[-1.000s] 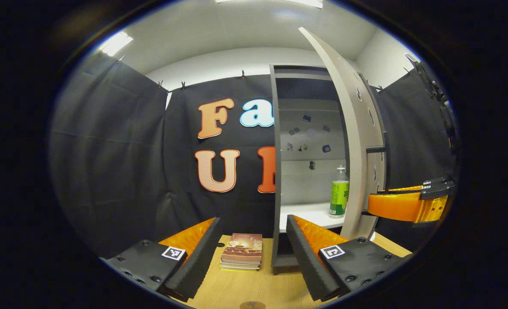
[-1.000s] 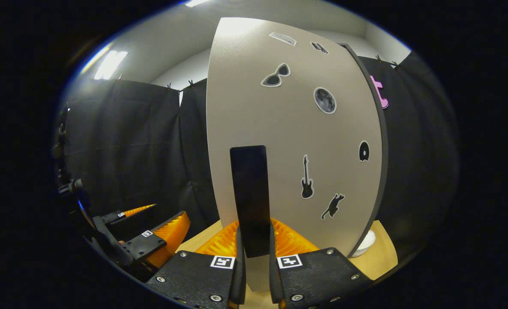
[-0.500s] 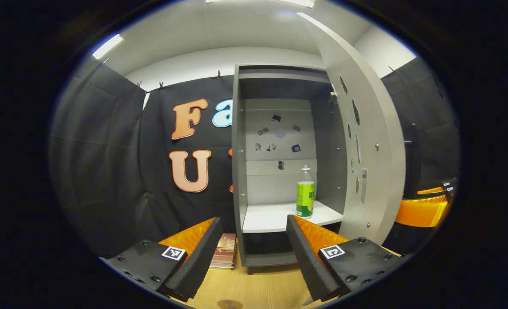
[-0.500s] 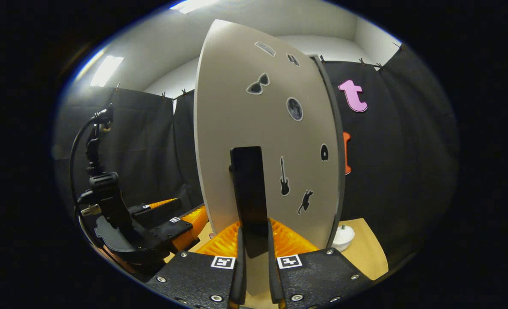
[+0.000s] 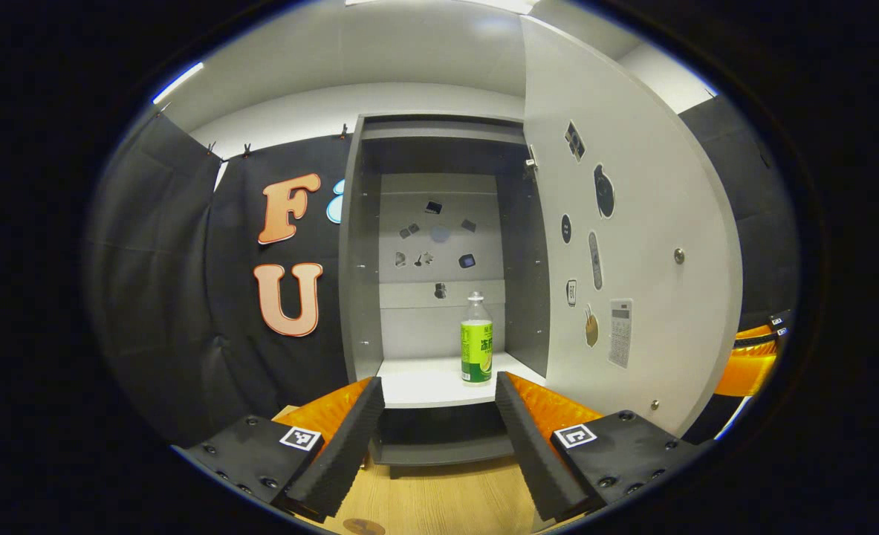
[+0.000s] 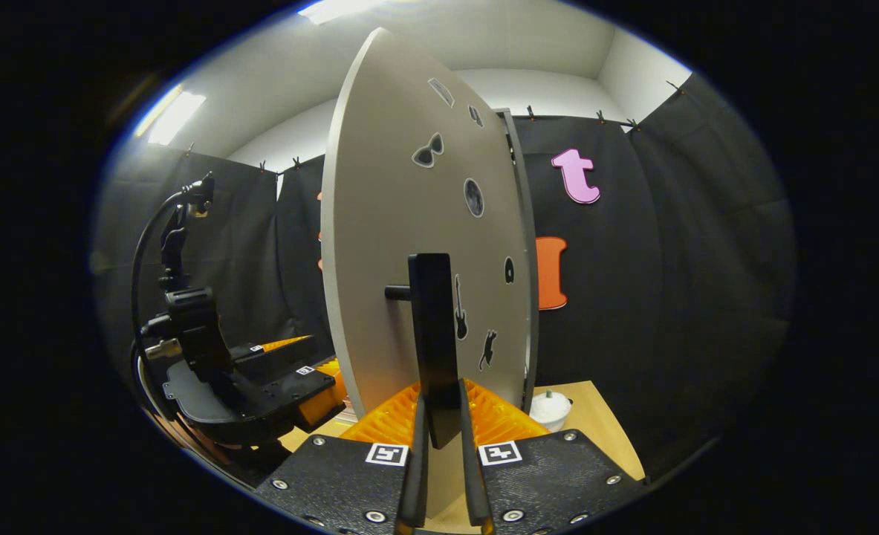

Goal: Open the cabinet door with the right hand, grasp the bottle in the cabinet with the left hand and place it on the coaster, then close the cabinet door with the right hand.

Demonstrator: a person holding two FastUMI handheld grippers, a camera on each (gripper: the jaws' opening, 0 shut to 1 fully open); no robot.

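Note:
In the left gripper view the grey cabinet (image 5: 365, 245) stands open, its door (image 5: 632, 223) swung out to the right. A clear bottle with a green label (image 5: 476, 339) stands upright on the white shelf (image 5: 417, 386), toward the right. My left gripper (image 5: 439, 438) is open in front of the shelf, short of the bottle. In the right gripper view my right gripper (image 6: 439, 475) is shut on the door's black handle (image 6: 434, 342), and the door (image 6: 387, 245) is seen from outside. The left gripper (image 6: 261, 379) appears at the left there. A brown round coaster (image 5: 363, 527) peeks at the table's near edge.
The wooden table (image 5: 439, 498) runs under the cabinet. A small white lidded object (image 6: 549, 409) sits on the table (image 6: 595, 423) to the right of the door. Stickers dot the door and the cabinet's back wall.
The door has swung wider open with my right gripper on its handle. The left gripper has turned toward the cabinet, bringing the bottle nearer the middle; the books have left its view.

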